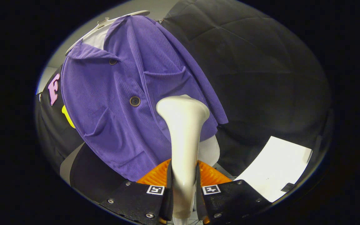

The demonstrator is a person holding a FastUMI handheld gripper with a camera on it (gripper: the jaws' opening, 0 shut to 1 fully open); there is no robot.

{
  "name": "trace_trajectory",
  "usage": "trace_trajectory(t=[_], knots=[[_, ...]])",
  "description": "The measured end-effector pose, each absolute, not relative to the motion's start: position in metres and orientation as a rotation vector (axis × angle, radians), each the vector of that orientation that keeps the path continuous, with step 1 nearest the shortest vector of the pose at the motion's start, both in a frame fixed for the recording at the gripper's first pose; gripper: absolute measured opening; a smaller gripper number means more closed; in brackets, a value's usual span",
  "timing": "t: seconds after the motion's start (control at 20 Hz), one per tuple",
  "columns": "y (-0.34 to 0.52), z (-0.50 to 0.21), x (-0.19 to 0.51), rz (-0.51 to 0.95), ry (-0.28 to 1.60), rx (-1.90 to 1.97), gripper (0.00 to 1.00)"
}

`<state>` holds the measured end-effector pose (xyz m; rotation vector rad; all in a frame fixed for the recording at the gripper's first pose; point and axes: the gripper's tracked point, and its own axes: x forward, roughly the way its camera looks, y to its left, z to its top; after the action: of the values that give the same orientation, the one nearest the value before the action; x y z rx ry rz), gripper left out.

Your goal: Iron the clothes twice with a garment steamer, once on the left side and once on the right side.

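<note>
A purple corduroy shirt (114,103) with dark buttons hangs on a white hanger (105,23) in front of the black booth wall. My gripper (183,178) is shut on the handle of a cream garment steamer (183,131), both fingers pressing its neck. The steamer's wide head (182,106) points up and rests against the shirt's lower right front, just below the chest pocket (164,78) and to the right of the middle button (134,101).
A white tabletop (277,168) lies low to the right of the fingers. Black quilted cloth (255,62) forms the wall behind and to the right of the shirt. A pale rounded form (209,150) shows under the shirt's hem behind the steamer.
</note>
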<state>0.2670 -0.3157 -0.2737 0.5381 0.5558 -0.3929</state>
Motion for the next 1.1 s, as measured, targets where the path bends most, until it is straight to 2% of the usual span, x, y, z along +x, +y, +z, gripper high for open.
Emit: trace_trajectory(t=[0.6,0.9,1.1], knots=[[-0.25,-0.342,0.198,-0.355,0.748,0.522,0.3],[-0.208,-0.313,0.152,-0.307,0.695,0.473,0.3],[-0.175,-0.252,0.126,-0.262,0.561,0.404,0.3]])
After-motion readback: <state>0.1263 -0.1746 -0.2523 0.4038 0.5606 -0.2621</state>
